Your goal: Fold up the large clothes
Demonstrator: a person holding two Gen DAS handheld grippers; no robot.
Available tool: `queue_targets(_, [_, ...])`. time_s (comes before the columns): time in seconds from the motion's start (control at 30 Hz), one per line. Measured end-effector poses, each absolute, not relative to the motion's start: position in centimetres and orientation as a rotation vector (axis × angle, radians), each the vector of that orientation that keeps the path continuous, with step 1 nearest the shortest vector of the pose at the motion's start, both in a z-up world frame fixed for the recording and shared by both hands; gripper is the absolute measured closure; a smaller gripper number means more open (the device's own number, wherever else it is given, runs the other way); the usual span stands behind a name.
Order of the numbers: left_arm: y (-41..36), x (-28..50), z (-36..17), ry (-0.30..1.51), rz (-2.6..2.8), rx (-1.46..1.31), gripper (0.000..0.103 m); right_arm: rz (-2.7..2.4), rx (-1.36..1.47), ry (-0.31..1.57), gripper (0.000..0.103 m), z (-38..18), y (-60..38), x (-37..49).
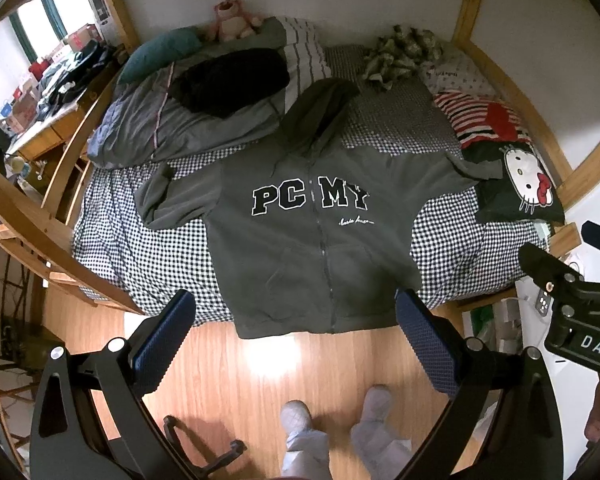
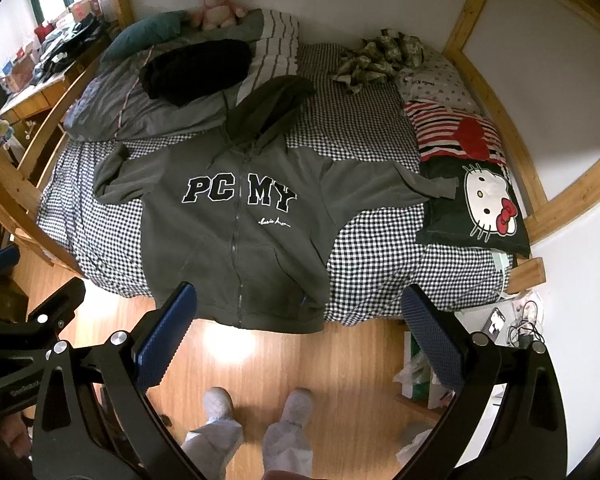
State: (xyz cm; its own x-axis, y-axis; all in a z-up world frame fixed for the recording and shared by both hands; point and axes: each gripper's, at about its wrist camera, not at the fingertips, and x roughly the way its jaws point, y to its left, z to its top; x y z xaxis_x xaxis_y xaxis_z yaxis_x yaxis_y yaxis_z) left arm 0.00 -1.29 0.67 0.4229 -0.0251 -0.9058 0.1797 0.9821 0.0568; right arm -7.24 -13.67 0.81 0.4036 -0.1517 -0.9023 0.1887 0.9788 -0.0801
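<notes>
A dark green zip hoodie (image 1: 300,248) with "PC MY" on the chest lies face up, spread flat on the checkered bed, sleeves out to both sides, hood toward the wall, hem hanging over the near edge. It also shows in the right wrist view (image 2: 236,232). My left gripper (image 1: 296,312) is open and empty, held above the floor in front of the hem. My right gripper (image 2: 300,308) is open and empty, held at about the same height just right of it. Neither touches the hoodie.
The bed (image 1: 452,240) has a wooden frame (image 1: 556,160). On it lie a grey duvet (image 1: 172,120), a black garment (image 1: 232,80), a camouflage garment (image 1: 400,52), a Hello Kitty pillow (image 1: 520,184) and a pink plush (image 1: 232,20). The person's feet (image 1: 332,420) stand on wood floor. Bags (image 2: 420,368) sit by the right.
</notes>
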Motion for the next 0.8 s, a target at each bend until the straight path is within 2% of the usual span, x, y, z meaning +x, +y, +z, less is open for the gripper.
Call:
queue_targets(0.37, [-1.4,0.1,0.5,1.128,-0.129,0.150,0.004,-0.205,0.044,1.134,0.003,0.7,-14.1,-7.2])
queue_targets(0.67, [-2.2,3.0,-0.3,1.003,-0.091,0.001,0.004,-0.115,0.126,1.074,0.002,-1.3,-17.9,-5.4])
queue_targets(0.8, [-3.6,5.3,-2.6,0.943,-0.064,-0.008,0.004,-0.052,0.139,1.011,0.002,-3.2,-19.6,-3.4])
